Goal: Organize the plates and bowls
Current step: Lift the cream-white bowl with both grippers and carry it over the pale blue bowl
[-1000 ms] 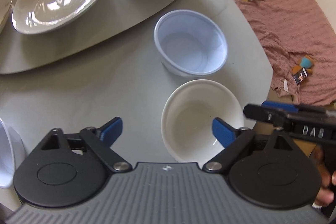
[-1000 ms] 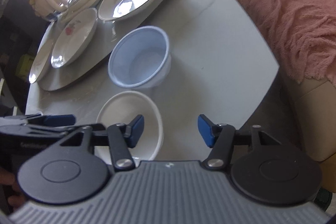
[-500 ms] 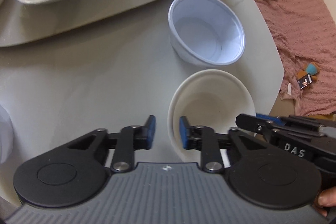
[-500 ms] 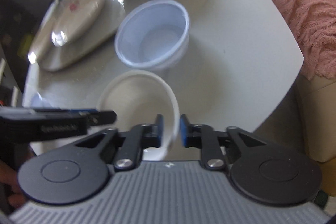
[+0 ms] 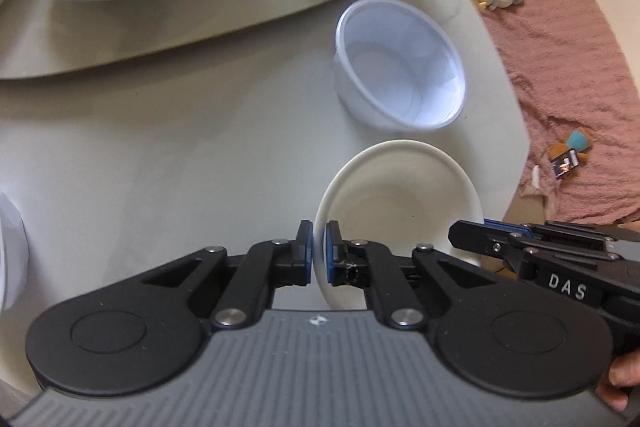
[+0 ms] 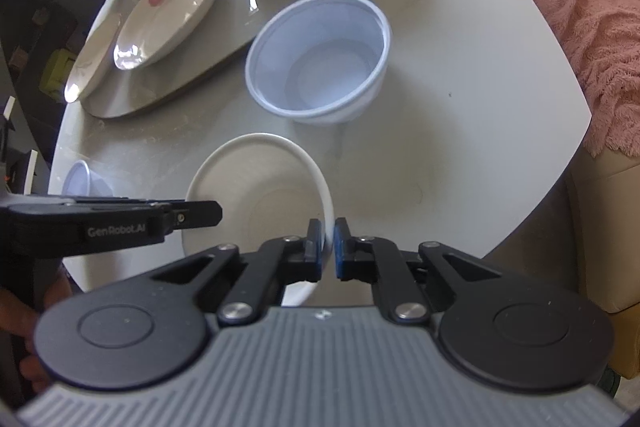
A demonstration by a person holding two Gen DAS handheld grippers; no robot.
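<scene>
My left gripper [image 5: 319, 251] and right gripper [image 6: 327, 250] are both clenched on opposite rims of the white bowl [image 5: 400, 203], low centre of frame. Grasp made; I judge a level lift into the blue bowl [image 6: 320, 57] above it comes next.

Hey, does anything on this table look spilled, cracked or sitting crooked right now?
Nothing stands out. The white ceramic bowl is intact and empty, with the left gripper and right gripper each clamped on opposite sides of its rim. The translucent bluish plastic bowl beyond it stands upright and empty on the grey table.
</scene>
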